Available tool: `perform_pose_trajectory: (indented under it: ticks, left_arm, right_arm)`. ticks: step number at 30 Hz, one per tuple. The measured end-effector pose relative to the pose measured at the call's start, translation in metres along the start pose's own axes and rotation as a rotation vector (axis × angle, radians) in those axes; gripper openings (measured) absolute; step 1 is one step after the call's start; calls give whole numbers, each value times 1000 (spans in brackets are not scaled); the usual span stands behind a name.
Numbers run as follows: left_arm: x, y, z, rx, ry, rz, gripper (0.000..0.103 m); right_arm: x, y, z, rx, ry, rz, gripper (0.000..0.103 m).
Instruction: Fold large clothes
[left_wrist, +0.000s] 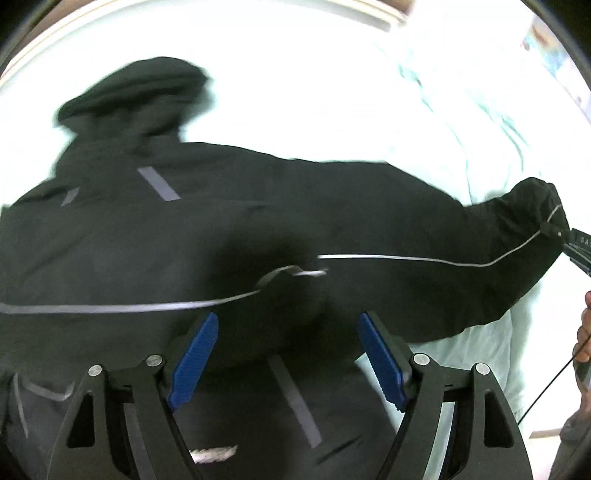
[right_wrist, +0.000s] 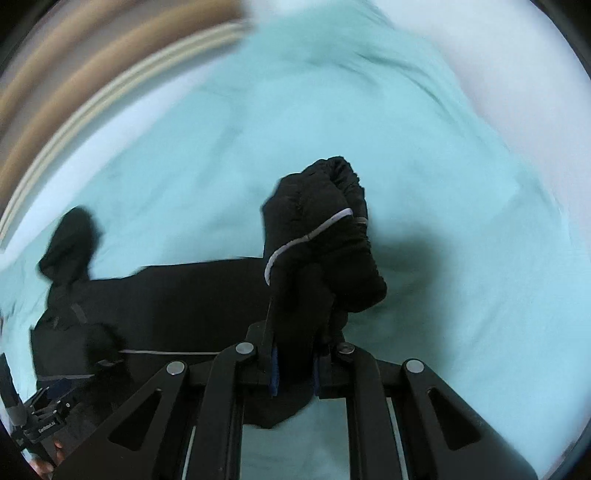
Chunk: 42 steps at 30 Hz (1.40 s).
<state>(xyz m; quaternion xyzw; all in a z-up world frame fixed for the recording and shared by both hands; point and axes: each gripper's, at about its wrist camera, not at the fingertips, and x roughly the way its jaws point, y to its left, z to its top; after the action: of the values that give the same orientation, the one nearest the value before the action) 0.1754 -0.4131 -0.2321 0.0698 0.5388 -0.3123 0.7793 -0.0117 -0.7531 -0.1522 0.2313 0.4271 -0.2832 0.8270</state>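
Clearly the folding has barely begun: the black hooded jacket with thin grey reflective piping lies spread over the pale mint-green bedsheet, its hood extended away from the body and no crease made in the torso. The right gripper is clamped tight on the bunched cuff of one sleeve, lifting it clear of the sheet. The left gripper hangs above the jacket's middle with its blue-padded jaws wide apart, holding nothing. Judging by this, both sleeves, the hood and the body folds all remain.
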Motion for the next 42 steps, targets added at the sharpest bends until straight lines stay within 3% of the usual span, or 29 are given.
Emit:
perform_pose_trajectory:
  ticks: [6,12,15,22,28,32,37,42]
  left_arm:
    - [-56,82,-31,-121,-68,97,79]
    - [-96,159,-45,-243,-137,173,79]
    - [-116,180,-50,-281,-165,213,79]
    - [-146,224,-61,-343,-162,286,79]
    - [-146,249,-71,-390,-149,305,79]
    - [-144,261,-75,-409,-145,306,79]
    - [-144,268,-75,-416,-144,313,79]
    - [-144,271,-74,-411,-147,320,79]
  right_arm:
    - [-19,140,-12,-208,-8,114,15]
    - [-17,290,-56,-417,25,186,15]
    - [-9,358,-79,-496,42,220,14]
    - [16,472,-117,-630,91,301,14]
    - [39,526,-153,-694,177,357,14]
    - [83,554,-182,-716,275,360,14]
    - [123,563,-211,-744,349,321,15]
    - [139,560,-222,-761,370,306,17]
